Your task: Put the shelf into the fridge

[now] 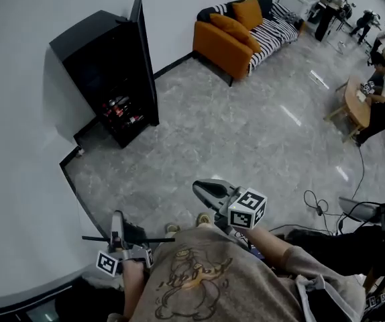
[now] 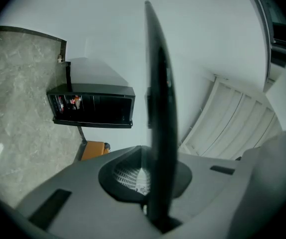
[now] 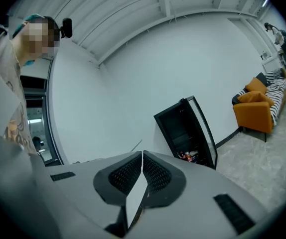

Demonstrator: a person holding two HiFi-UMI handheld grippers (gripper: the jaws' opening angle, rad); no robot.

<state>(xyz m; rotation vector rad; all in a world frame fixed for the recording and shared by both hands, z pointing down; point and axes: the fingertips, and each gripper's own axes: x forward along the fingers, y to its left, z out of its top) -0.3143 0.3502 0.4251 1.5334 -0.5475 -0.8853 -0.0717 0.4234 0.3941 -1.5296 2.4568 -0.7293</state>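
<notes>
The black fridge (image 1: 108,66) stands against the white wall with its door (image 1: 145,59) swung open and bottles on its bottom level. It also shows in the left gripper view (image 2: 90,106) and the right gripper view (image 3: 185,128). The shelf (image 1: 145,239) is a thin dark panel seen edge-on, level in front of my body. My left gripper (image 1: 117,221) is shut on it. In the left gripper view the shelf (image 2: 158,98) rises as a dark blade from between the jaws of the left gripper (image 2: 145,156). My right gripper (image 1: 206,190) is shut and empty, as the right gripper view (image 3: 142,154) confirms.
Grey marble floor (image 1: 233,133) stretches between me and the fridge. An orange sofa (image 1: 236,39) with striped cushions sits at the back. People sit around a wooden table (image 1: 357,102) at the far right. Cables (image 1: 316,203) lie on the floor near my right side.
</notes>
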